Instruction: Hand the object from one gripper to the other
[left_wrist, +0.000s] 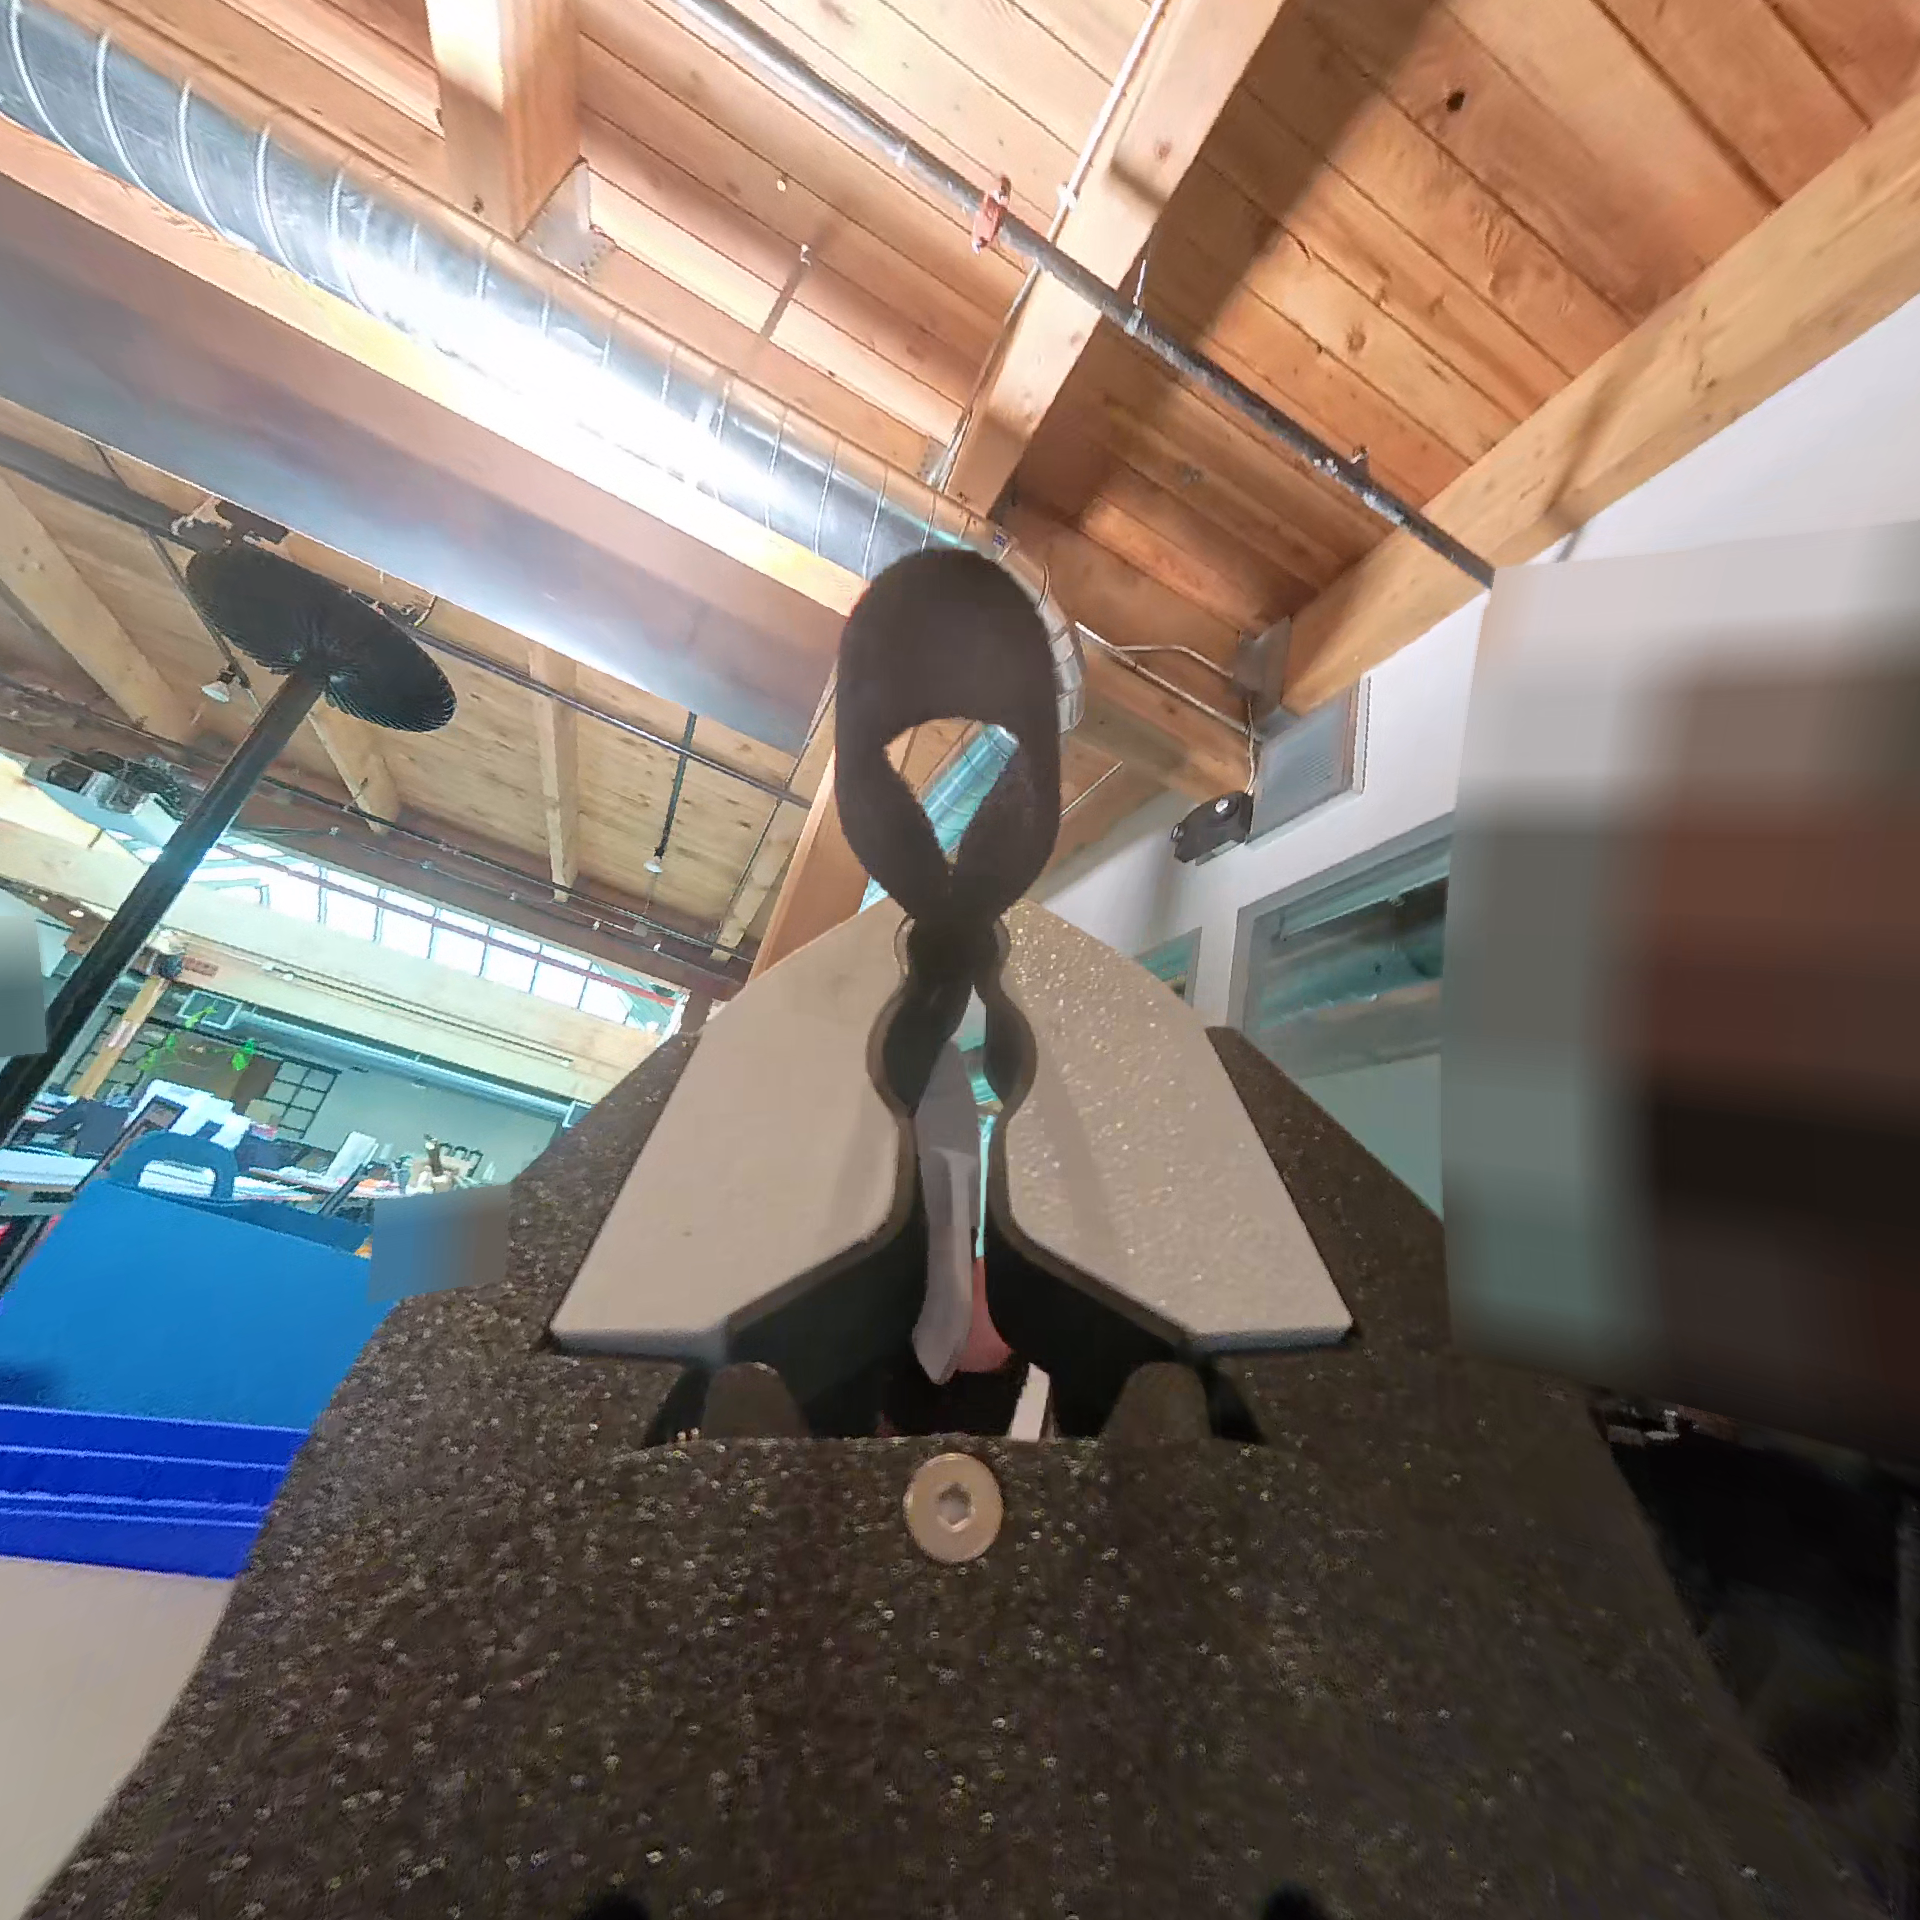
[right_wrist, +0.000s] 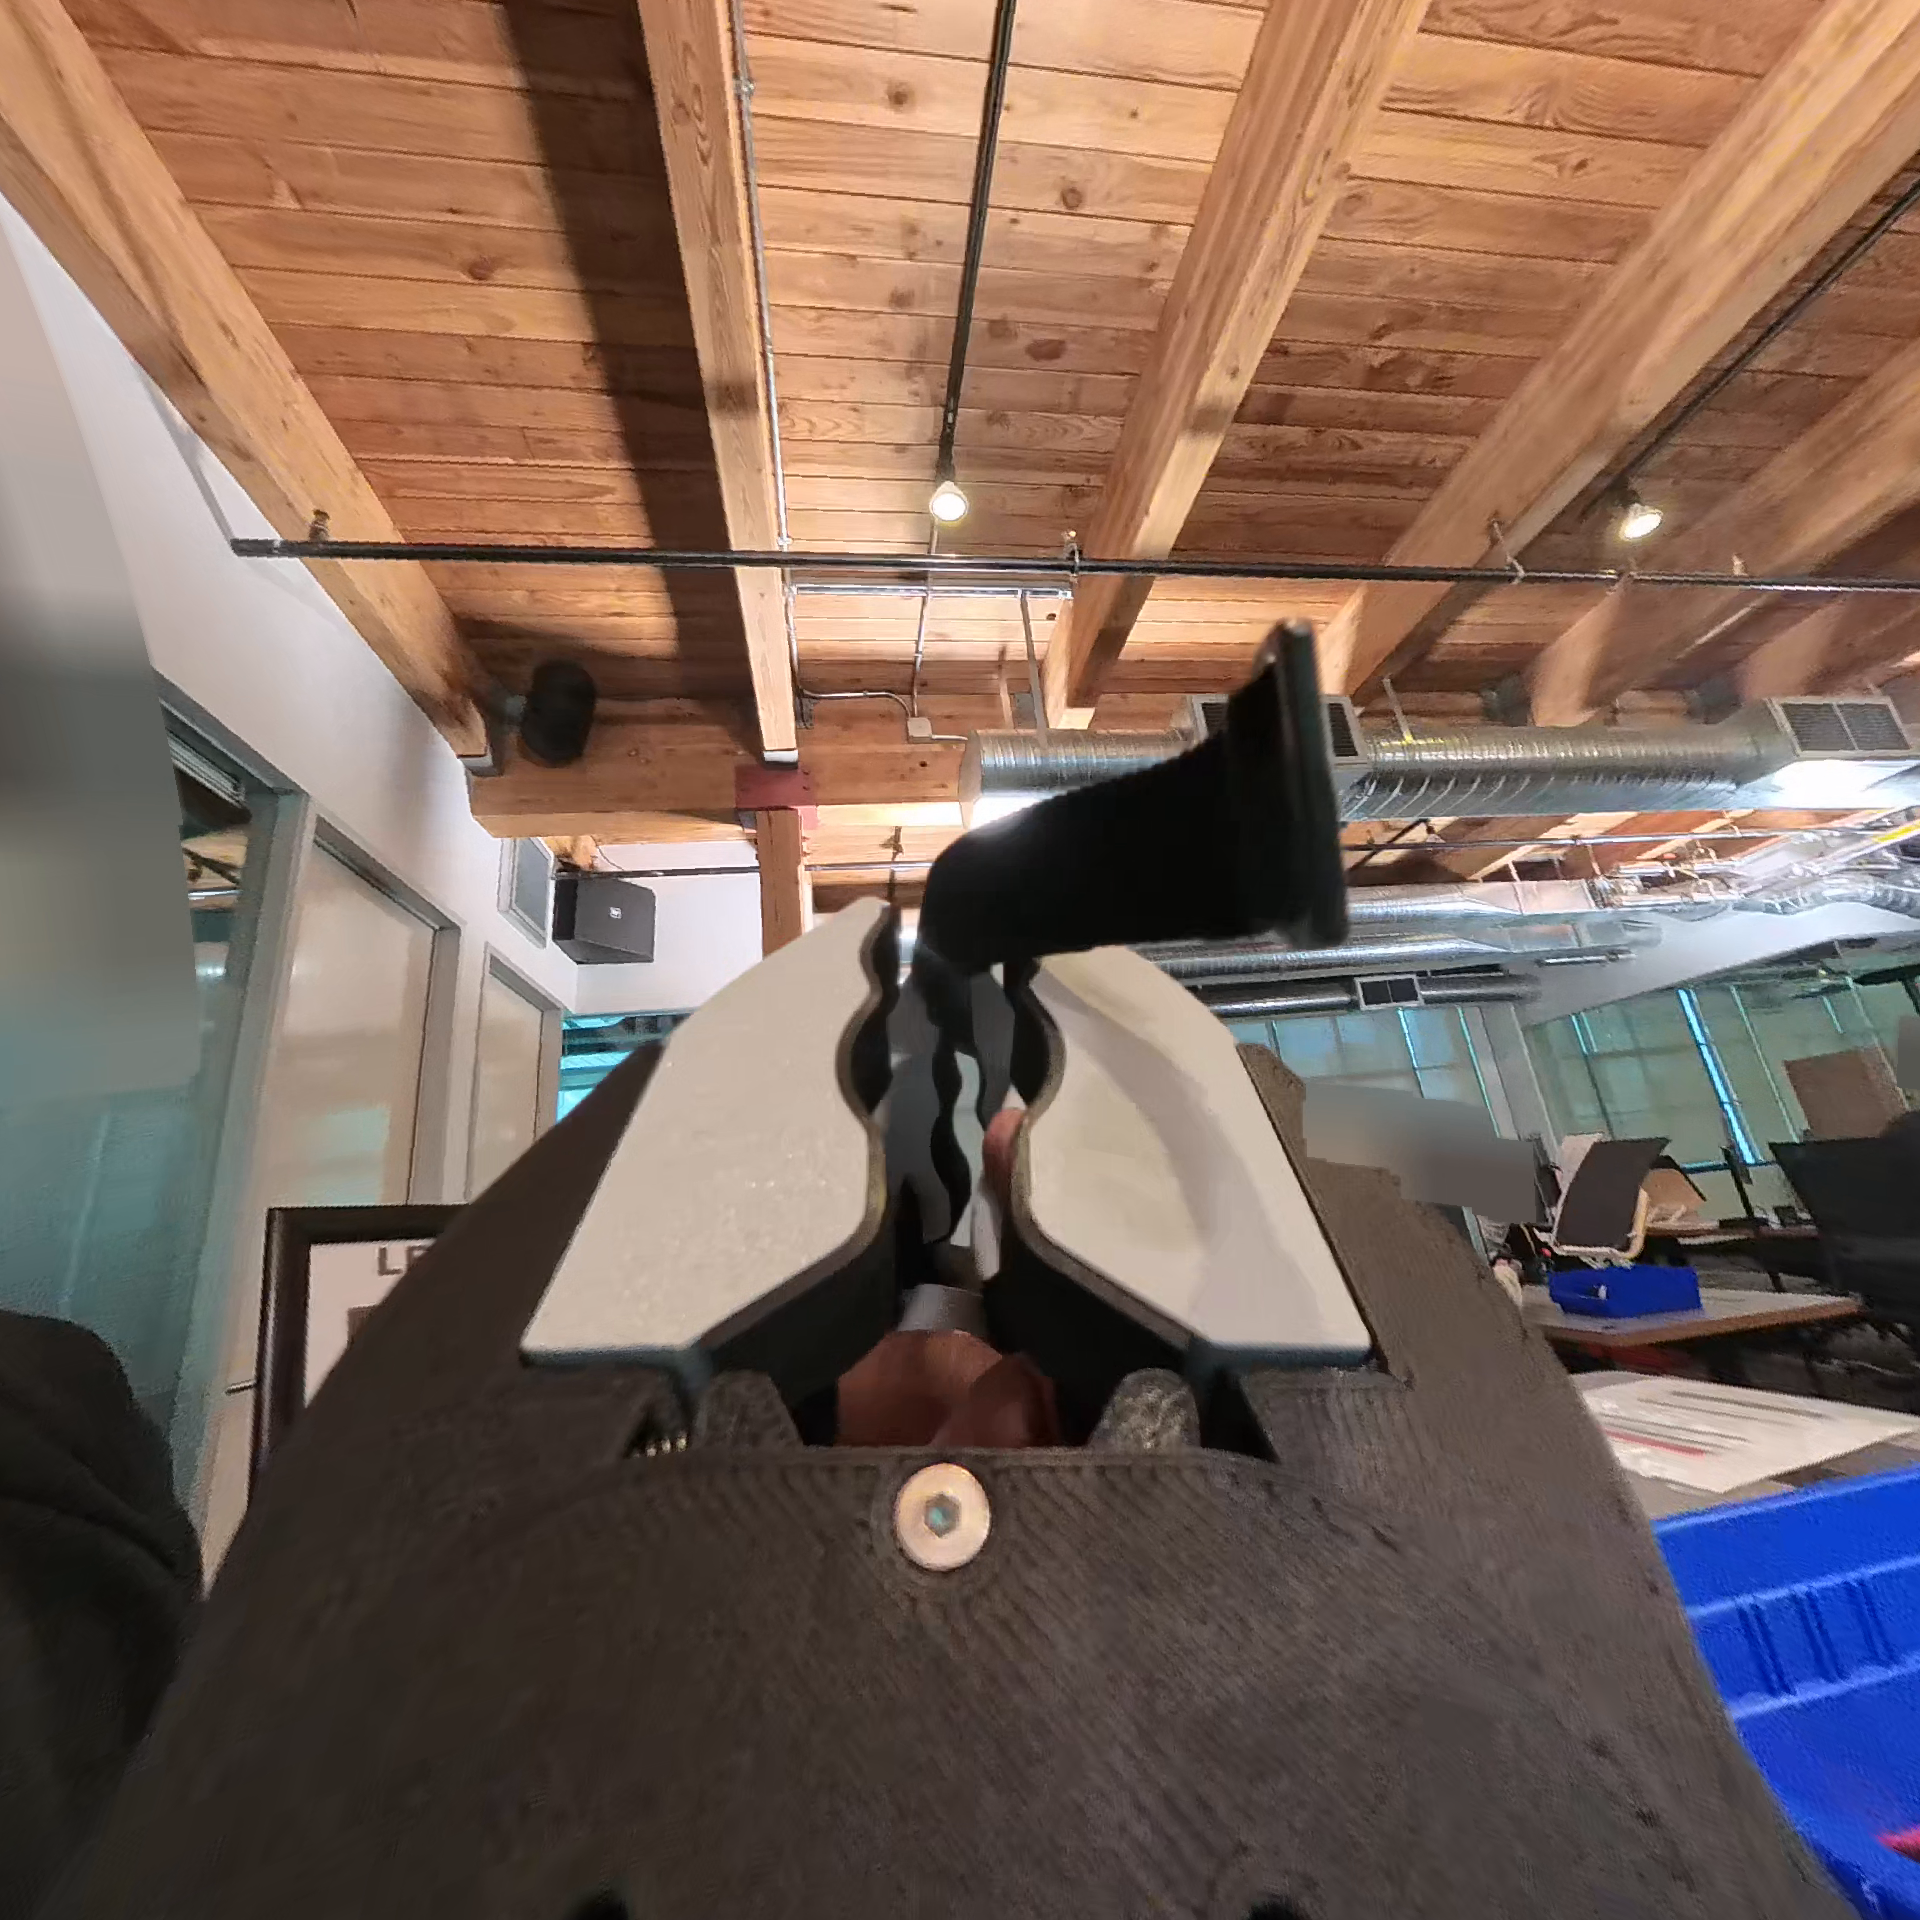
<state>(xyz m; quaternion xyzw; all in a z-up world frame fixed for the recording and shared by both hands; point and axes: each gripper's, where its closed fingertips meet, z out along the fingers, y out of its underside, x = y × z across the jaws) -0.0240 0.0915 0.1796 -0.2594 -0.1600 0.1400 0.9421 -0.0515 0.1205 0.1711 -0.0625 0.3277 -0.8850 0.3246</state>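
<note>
Both grippers point up toward the wooden ceiling. In the left wrist view, my left gripper (left_wrist: 951, 925) is shut on a black fabric strap (left_wrist: 868, 727). The strap twists between the fingertips and stands above them as an upright loop. In the right wrist view, my right gripper (right_wrist: 956, 956) is closed on a black strap (right_wrist: 1101, 852). That strap runs edge-on between the jaws, bends right above the tips and ends in a flat dark bar (right_wrist: 1304, 800). I cannot tell whether both views show the same strap. Neither view shows the other gripper.
A blue bin (left_wrist: 156, 1351) sits low on the left, and a black pole with a round disc (left_wrist: 312, 644) rises beside it. In the right wrist view a blue bin (right_wrist: 1818, 1662) is at the lower right, beside a table with papers (right_wrist: 1714, 1434). A dark sleeve (right_wrist: 73, 1558) is at the left edge. Some 5 cm of space lies between my two pairs of fingers.
</note>
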